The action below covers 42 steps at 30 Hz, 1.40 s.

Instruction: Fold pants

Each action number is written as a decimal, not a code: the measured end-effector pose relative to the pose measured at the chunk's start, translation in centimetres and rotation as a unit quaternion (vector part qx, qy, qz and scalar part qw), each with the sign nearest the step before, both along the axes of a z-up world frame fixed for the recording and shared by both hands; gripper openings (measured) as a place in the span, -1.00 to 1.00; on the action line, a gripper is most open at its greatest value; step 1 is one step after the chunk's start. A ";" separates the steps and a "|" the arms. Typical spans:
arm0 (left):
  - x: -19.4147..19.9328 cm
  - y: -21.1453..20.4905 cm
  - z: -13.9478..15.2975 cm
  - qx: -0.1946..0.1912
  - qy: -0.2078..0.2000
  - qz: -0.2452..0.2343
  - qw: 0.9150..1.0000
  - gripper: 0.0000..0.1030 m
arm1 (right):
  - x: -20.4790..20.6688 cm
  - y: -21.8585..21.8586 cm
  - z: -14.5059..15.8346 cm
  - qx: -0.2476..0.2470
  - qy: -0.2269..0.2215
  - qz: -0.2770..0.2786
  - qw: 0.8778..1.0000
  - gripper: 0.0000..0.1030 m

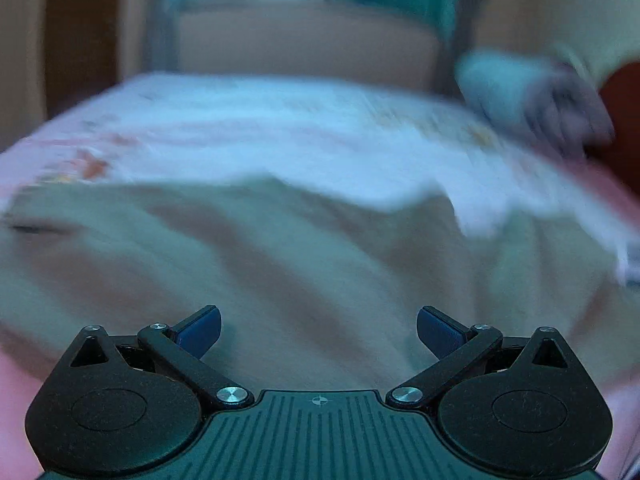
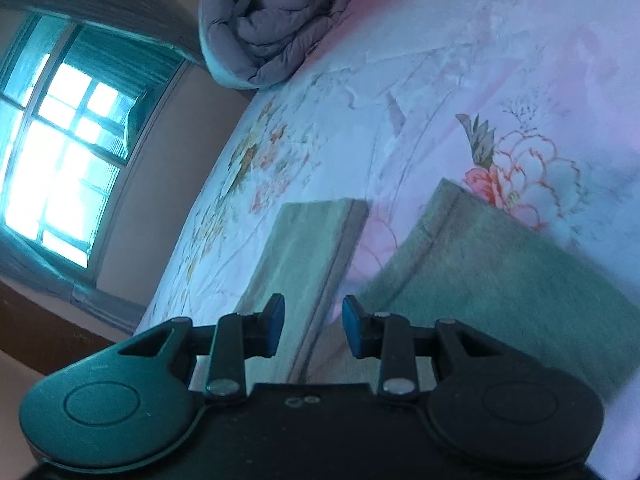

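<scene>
Left wrist view: everything is smeared with motion blur, but the left gripper (image 1: 319, 330) is plain enough, jaws spread wide with nothing between them, hovering just above the pants (image 1: 256, 264). That pale beige cloth fills the near half of the picture, lying flat on the flowered bedsheet (image 1: 248, 128). Far right, a blurred shape that could be the other hand; too smeared to say.

Right wrist view: sharper here. The right gripper (image 2: 313, 326) is partly open, a clear gap between its blue pads (image 2: 274, 324), gripping nothing. Straight ahead run the two legs of the pants (image 2: 316, 256), side by side with a strip of pink sheet between them, hems at the far end. So the long axis runs away from the camera, waist end near and hidden under the tool, leg ends pointing far, toward the bunched grey quilt (image 2: 272, 20) at the bed's far edge. A window (image 2: 56, 152) glows at the left.

How will it handle? Light, soft, floppy cloth, I'd judge: it will sag and drag on the sheet. Best pinched at a hem corner or the seam edge, one claw at each end.
</scene>
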<state>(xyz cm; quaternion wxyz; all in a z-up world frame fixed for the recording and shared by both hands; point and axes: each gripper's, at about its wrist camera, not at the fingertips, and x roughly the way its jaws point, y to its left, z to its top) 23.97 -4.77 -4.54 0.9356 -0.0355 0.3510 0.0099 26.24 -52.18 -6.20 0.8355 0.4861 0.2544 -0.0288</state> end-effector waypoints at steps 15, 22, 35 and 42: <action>0.7 0.3 -2.3 0.002 0.026 0.006 1.000 1.00 | 5.4 -0.1 0.4 -0.049 0.040 0.014 0.998 -1.00; 1.5 0.3 -3.0 0.020 0.069 -0.034 0.997 1.00 | 0.7 0.8 7.5 -0.111 -0.028 0.033 0.993 -1.00; 2.2 3.1 -2.0 -0.024 0.118 -0.158 0.980 1.00 | -9.9 -3.6 0.9 -0.045 0.068 -0.034 0.996 -1.00; 2.6 3.2 -1.8 -0.017 0.132 -0.191 0.973 1.00 | -10.4 -2.5 2.8 -0.047 0.033 -0.036 0.998 -1.00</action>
